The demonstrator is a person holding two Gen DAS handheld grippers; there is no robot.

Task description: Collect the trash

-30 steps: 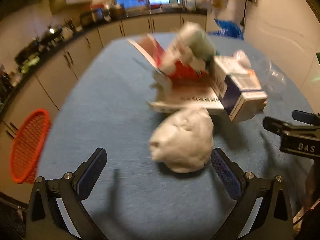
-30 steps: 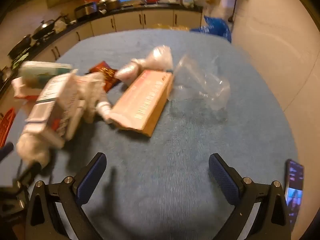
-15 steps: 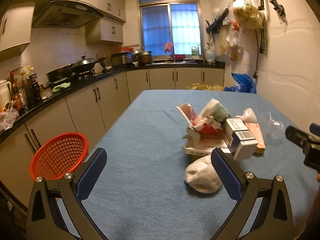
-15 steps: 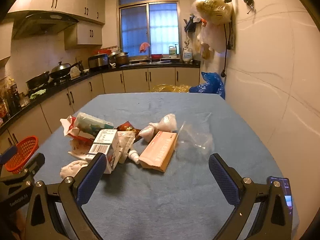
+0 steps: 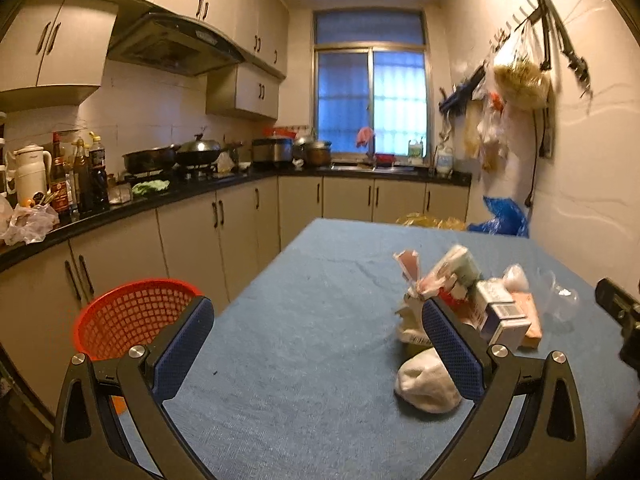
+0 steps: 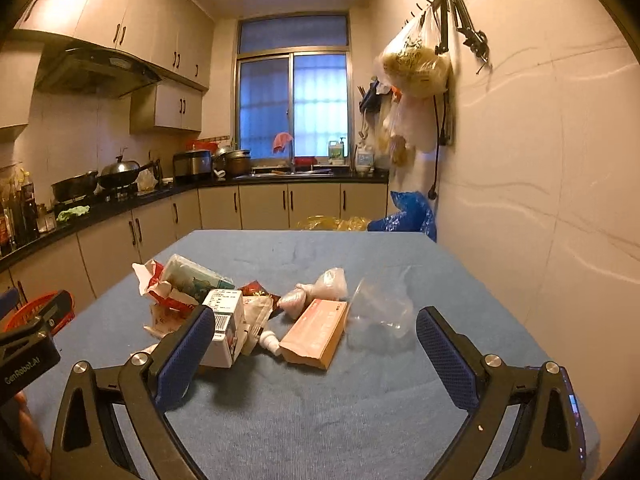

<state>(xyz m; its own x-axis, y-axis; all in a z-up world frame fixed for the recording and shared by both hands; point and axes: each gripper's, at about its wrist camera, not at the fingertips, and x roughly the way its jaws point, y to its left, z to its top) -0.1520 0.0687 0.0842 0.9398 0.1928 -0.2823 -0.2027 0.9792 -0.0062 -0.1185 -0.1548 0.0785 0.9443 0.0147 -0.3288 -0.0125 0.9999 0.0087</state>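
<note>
A heap of trash lies on the blue-covered table [image 5: 304,320]: a crumpled white wad [image 5: 424,384], a white and blue carton [image 5: 504,316], a pink flat box [image 6: 316,332], a torn red and white wrapper [image 6: 160,288], a clear plastic bag [image 6: 380,312] and a knotted white bag [image 6: 316,292]. A red mesh basket [image 5: 132,316] stands left of the table. My left gripper [image 5: 316,344] is open and empty, left of the heap. My right gripper [image 6: 312,348] is open and empty, raised in front of the heap.
Kitchen cabinets and a black counter [image 5: 160,196] with pots and bottles run along the left and back. A white wall [image 6: 540,200] with hanging bags borders the table's right side. A phone [image 6: 576,412] lies at the table's near right corner.
Both grippers have pulled back and tilted up from close over the trash, so the whole kitchen now shows. The jaws stayed open. The trash has not moved.
</note>
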